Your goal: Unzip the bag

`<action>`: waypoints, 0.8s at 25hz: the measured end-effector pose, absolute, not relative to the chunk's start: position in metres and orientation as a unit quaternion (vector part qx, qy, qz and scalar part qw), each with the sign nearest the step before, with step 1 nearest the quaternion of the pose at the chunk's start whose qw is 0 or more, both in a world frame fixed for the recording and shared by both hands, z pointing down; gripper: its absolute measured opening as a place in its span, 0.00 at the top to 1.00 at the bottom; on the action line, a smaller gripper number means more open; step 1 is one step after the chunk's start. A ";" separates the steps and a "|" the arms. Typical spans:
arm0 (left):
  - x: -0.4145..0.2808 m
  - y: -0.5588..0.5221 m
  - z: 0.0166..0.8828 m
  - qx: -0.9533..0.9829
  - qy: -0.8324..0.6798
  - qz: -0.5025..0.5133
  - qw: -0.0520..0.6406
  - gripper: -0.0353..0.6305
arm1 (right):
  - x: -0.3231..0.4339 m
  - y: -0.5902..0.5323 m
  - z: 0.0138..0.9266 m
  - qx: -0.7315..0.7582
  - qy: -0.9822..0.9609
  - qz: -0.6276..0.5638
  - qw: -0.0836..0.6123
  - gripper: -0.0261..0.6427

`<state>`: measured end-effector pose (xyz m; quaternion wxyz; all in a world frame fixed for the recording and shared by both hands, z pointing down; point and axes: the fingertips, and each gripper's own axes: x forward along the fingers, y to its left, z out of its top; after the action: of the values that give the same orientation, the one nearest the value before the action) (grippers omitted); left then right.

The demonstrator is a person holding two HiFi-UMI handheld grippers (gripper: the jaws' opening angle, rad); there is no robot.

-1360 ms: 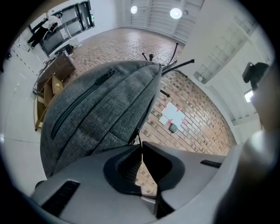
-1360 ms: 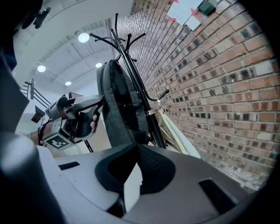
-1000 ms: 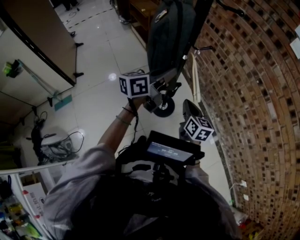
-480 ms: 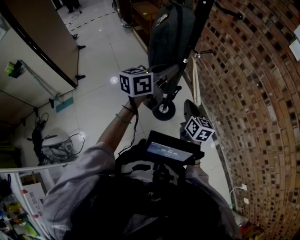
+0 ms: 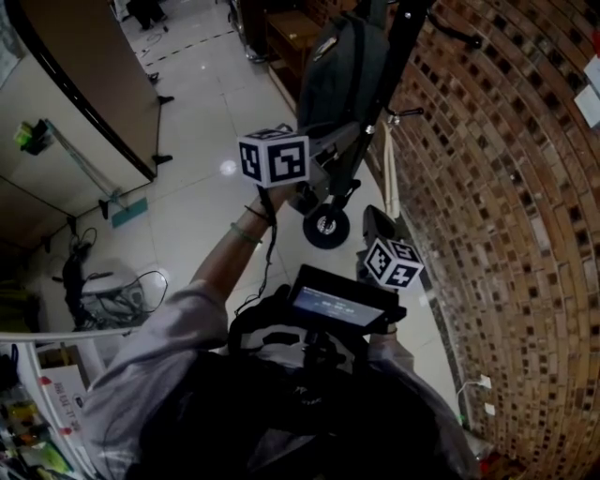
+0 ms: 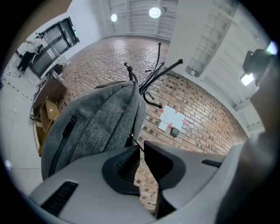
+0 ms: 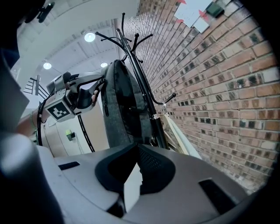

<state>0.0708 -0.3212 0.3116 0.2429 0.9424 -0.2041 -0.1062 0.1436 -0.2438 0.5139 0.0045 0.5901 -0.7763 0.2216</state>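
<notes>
A grey backpack (image 5: pixel 342 75) hangs on a black coat rack (image 5: pixel 398 66) by the brick wall. In the left gripper view the backpack (image 6: pixel 96 118) fills the left, with a closed front-pocket zipper (image 6: pixel 65 131). My left gripper (image 6: pixel 141 145) is raised at the bag's side edge and its jaws are opening. A thin black zipper pull cord (image 6: pixel 133 141) runs into the narrow gap at the tips, and brick wall shows through that gap. In the head view my right gripper (image 5: pixel 373 214) hangs lower, apart from the bag. Its tips (image 7: pixel 136 148) meet with nothing between them, pointing at the backpack (image 7: pixel 120 105).
The brick wall (image 5: pixel 506 187) runs close along the right. The rack's wheeled base (image 5: pixel 326 228) stands on the glossy tiled floor (image 5: pixel 197 178). Pale strips (image 5: pixel 389 169) lean by the wall. Wooden furniture (image 5: pixel 291 28) stands behind the rack. White papers (image 6: pixel 173 118) are taped to the wall.
The left gripper has shifted slightly up beside the bag. The right gripper has stayed low in about the same place.
</notes>
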 end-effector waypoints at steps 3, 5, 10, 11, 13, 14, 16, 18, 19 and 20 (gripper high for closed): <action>0.071 -0.325 0.304 0.940 -0.206 -0.111 0.247 0.89 | 0.143 -0.244 0.513 0.589 -0.777 0.220 0.005 0.95; 0.071 -0.326 0.300 0.940 -0.210 -0.108 0.246 0.88 | 0.142 -0.244 0.511 0.590 -0.780 0.209 0.015 0.95; 0.073 -0.332 0.288 0.938 -0.214 -0.112 0.250 0.88 | 0.141 -0.249 0.496 0.588 -0.789 0.175 0.031 0.95; 0.074 -0.333 0.286 0.936 -0.213 -0.115 0.254 0.88 | 0.141 -0.249 0.493 0.587 -0.790 0.174 0.026 0.95; 0.075 -0.335 0.281 0.935 -0.212 -0.117 0.257 0.88 | 0.141 -0.250 0.489 0.586 -0.791 0.173 0.019 0.95; 0.076 -0.337 0.278 0.935 -0.213 -0.117 0.257 0.88 | 0.141 -0.250 0.488 0.586 -0.792 0.172 0.019 0.95; 0.076 -0.339 0.273 0.935 -0.213 -0.117 0.258 0.88 | 0.140 -0.249 0.489 0.585 -0.792 0.172 0.019 0.95; 0.076 -0.341 0.268 0.934 -0.211 -0.120 0.263 0.88 | 0.139 -0.248 0.492 0.584 -0.793 0.173 0.020 0.95; 0.076 -0.342 0.266 0.933 -0.210 -0.121 0.265 0.88 | 0.138 -0.248 0.493 0.584 -0.793 0.174 0.021 0.95; 0.076 -0.343 0.264 0.933 -0.209 -0.121 0.267 0.88 | 0.137 -0.248 0.494 0.584 -0.793 0.175 0.021 0.95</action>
<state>0.0756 -0.3428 0.2642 0.2670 0.9330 -0.2090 -0.1209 0.1375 -0.2477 0.4943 0.0208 0.5837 -0.7926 0.1750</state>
